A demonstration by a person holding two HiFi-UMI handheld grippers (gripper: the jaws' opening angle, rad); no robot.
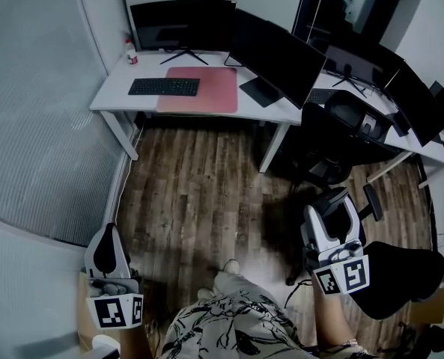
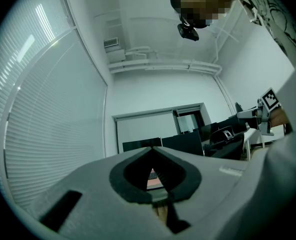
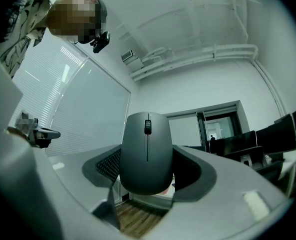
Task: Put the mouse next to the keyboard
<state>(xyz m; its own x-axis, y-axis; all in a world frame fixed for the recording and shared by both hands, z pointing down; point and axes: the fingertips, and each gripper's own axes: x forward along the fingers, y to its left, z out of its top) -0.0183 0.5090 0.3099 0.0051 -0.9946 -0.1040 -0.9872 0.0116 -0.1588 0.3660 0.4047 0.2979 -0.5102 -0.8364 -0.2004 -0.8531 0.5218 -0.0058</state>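
Head view looks steeply down onto a dark wood-plank floor [image 1: 199, 193] just past the person's patterned shirt [image 1: 229, 327]. A wall of pale slatted blinds [image 1: 34, 126] curves up the left side. Farther off stands a white counter [image 1: 113, 96] on slanted legs. It carries a black keyboard [image 1: 164, 87] whose right end lies on a pink mat [image 1: 199, 90]. Behind them a dark monitor [image 1: 183, 25] stands on a splayed foot, and a second monitor [image 1: 278, 58] is angled to its right. A black office chair [image 1: 349, 126] stands by the next desks to the right.

Both claws are held low, close to the person's body and pointing toward the counter. The left claw [image 1: 108, 238] is at the lower left, its tips clenched together with nothing between them. The right claw [image 1: 332, 200] is at the lower right and grips the mouse [image 3: 147, 151] by its sides. In the right gripper view the mouse's scroll wheel faces the camera. The mouse is thus in the air over the floor, well apart from the keyboard.

The mouse is a smooth, matte grey oval with a dark wheel. The claw bodies are pale grey plastic with dark pads, and each carries a cube of black-and-white square markers.
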